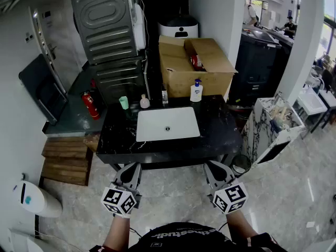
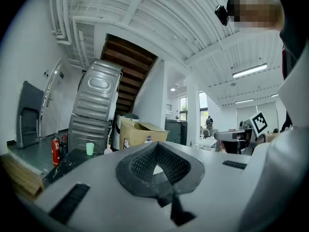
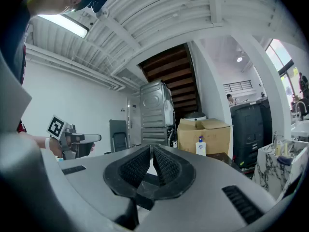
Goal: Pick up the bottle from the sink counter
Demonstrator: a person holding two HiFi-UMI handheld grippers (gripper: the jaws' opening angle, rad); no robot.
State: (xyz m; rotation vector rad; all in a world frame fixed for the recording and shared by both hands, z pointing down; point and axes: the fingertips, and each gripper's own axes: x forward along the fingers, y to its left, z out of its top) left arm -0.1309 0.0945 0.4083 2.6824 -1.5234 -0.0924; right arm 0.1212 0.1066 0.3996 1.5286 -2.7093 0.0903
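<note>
A white pump bottle with a blue top (image 1: 196, 91) stands at the back of the black marble sink counter (image 1: 115, 138), right of the faucet; it also shows in the right gripper view (image 3: 201, 147). A small pale bottle (image 1: 144, 102) stands at the back left of the white basin (image 1: 167, 123). Both grippers are held level in front of the counter, well short of it. My left gripper (image 1: 130, 168) has its jaws together with nothing in them (image 2: 155, 147). My right gripper (image 1: 213, 167) is likewise shut and empty (image 3: 151, 150).
A green cup (image 1: 124, 102) stands by the small bottle. An open cardboard box (image 1: 194, 62) sits behind the counter, a red fire extinguisher (image 1: 90, 105) and wooden pallets (image 1: 65, 159) to its left, a marble-patterned bin (image 1: 273, 127) to its right.
</note>
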